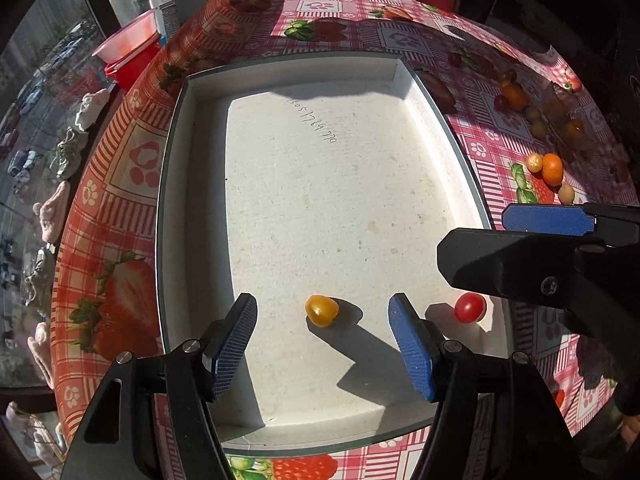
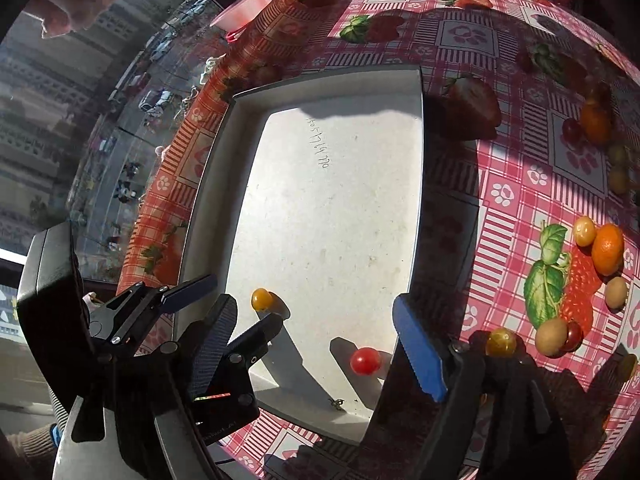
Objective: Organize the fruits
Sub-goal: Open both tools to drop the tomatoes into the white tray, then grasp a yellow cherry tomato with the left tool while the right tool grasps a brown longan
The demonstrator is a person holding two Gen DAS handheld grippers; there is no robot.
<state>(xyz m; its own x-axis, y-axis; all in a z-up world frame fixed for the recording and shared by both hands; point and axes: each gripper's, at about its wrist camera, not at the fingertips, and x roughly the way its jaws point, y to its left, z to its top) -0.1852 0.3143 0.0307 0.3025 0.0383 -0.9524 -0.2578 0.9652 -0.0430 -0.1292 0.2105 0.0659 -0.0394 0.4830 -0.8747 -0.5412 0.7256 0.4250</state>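
A white tray lies on the strawberry-print tablecloth. A yellow cherry tomato and a red cherry tomato lie on its floor near the front. My left gripper is open and empty, with the yellow tomato just ahead between its fingers. My right gripper is open and empty above the tray's near edge, with the red tomato between its fingers and the yellow one further left. The left gripper also shows in the right wrist view.
Loose fruits lie on the cloth right of the tray: an orange, a yellow tomato, tan round fruits, and more further back. A pink and red bowl sits beyond the table's left edge by the window.
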